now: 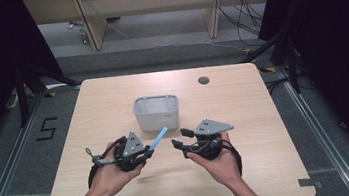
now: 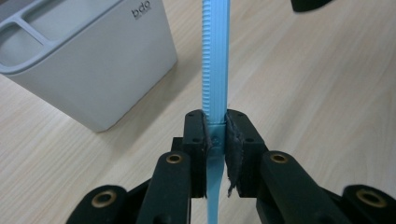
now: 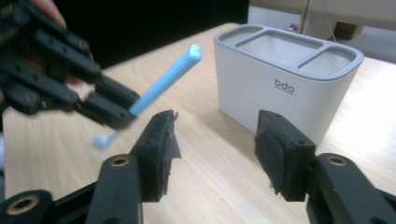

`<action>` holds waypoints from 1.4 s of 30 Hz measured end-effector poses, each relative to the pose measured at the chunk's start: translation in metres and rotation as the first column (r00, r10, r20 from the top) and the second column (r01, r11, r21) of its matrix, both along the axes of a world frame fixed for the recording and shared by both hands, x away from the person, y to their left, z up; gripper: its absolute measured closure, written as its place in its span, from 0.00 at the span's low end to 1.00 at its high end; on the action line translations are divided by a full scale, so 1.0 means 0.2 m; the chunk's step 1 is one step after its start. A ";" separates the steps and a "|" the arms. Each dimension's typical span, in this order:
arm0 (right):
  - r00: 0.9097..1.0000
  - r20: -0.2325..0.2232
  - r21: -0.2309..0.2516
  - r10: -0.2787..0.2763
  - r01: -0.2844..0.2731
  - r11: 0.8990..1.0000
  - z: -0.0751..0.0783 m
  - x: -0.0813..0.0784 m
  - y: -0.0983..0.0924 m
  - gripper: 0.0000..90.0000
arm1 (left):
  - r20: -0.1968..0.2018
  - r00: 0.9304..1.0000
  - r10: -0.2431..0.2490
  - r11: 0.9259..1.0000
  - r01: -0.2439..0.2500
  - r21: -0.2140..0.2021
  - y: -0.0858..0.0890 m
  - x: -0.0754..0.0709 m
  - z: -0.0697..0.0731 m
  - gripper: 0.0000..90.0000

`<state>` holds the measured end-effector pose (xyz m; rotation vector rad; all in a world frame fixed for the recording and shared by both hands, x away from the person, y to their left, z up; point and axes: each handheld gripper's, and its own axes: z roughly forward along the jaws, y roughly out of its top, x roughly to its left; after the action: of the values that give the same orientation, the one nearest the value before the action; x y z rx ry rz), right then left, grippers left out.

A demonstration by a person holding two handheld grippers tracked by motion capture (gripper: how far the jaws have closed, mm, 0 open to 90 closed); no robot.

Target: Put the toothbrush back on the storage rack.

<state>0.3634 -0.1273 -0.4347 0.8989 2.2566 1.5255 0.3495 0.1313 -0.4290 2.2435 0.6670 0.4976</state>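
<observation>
A light-blue toothbrush [image 1: 159, 137] is clamped near its lower part in my left gripper [image 1: 145, 154]; its handle points up and right toward the container. In the left gripper view the ribbed toothbrush [image 2: 215, 70] rises between the two pads [image 2: 232, 140], which press on it. My right gripper [image 1: 180, 141] hovers just right of the brush with its jaws wide apart and nothing between them. The right gripper view has the toothbrush [image 3: 163, 84] at upper left, held by the other gripper, and my own gripper [image 3: 217, 154] stands open. A white three-compartment holder [image 1: 156, 112] stands behind both.
The holder [image 3: 285, 79] sits mid-table on the light wooden table [image 1: 112, 100]. A round cable hole [image 1: 203, 80] lies near the far edge. Dark curtains flank the table and shelving stands beyond it.
</observation>
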 end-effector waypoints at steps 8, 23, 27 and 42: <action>0.994 -0.003 -0.146 0.110 -0.109 0.983 0.03 0.02 -0.03 0.51 | -0.028 0.997 -0.076 0.991 0.079 0.108 0.01 0.00 0.01 0.87; 0.956 -0.109 -0.225 0.271 -0.289 0.930 -0.09 0.01 0.00 0.50 | -0.152 0.963 -0.222 0.917 0.259 0.302 -0.04 -0.01 0.03 0.87; 0.939 -0.139 -0.247 0.316 -0.341 0.907 -0.10 0.00 0.01 0.50 | -0.175 0.948 -0.267 0.882 0.314 0.352 -0.06 -0.02 0.03 0.87; 0.863 -0.187 -0.295 0.470 -0.505 0.811 -0.13 -0.03 0.06 0.50 | -0.262 0.890 -0.373 0.787 0.453 0.419 -0.15 -0.07 -0.01 0.87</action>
<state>0.3572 -0.1145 -0.4613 0.3118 2.8689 1.2113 0.3356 0.1014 -0.4311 2.8176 0.1037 0.2655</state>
